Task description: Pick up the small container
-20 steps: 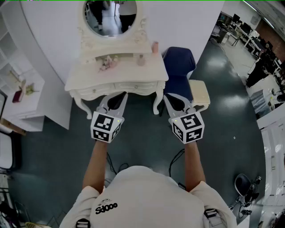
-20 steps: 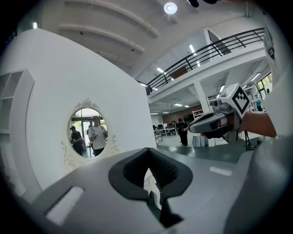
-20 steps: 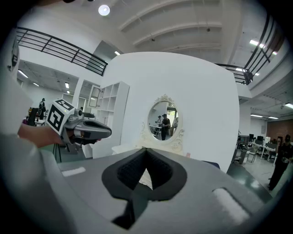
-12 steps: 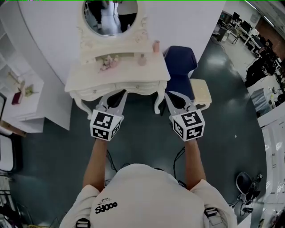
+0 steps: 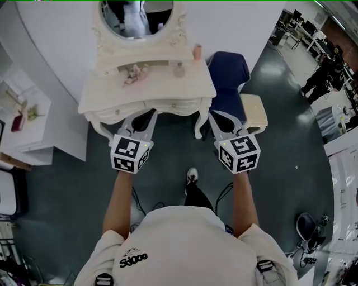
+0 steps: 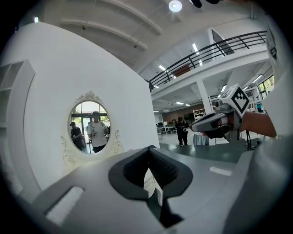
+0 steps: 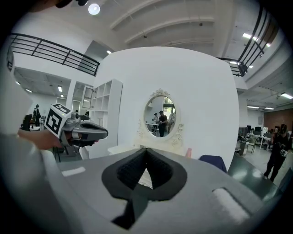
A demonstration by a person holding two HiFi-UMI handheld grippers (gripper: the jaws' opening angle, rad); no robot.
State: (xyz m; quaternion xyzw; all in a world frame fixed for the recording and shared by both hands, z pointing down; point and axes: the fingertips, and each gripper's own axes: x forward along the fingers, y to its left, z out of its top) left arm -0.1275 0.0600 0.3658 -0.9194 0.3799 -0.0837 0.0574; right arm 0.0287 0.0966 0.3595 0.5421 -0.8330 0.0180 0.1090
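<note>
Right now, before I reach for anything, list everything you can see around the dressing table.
dressing table: one, cream, ahead against the white wall
oval mirror: one, cream frame, above the table
small pink container: one, pink, table's back right
small bottle: one, pale, right of centre
flower sprig: one, pinkish, table centre
chair: one, dark blue, right of table
stool: one, cream, beside chair
shelf unit: one, white, far left
left gripper: one, grey, shut, empty
right gripper: one, grey, shut, empty
</note>
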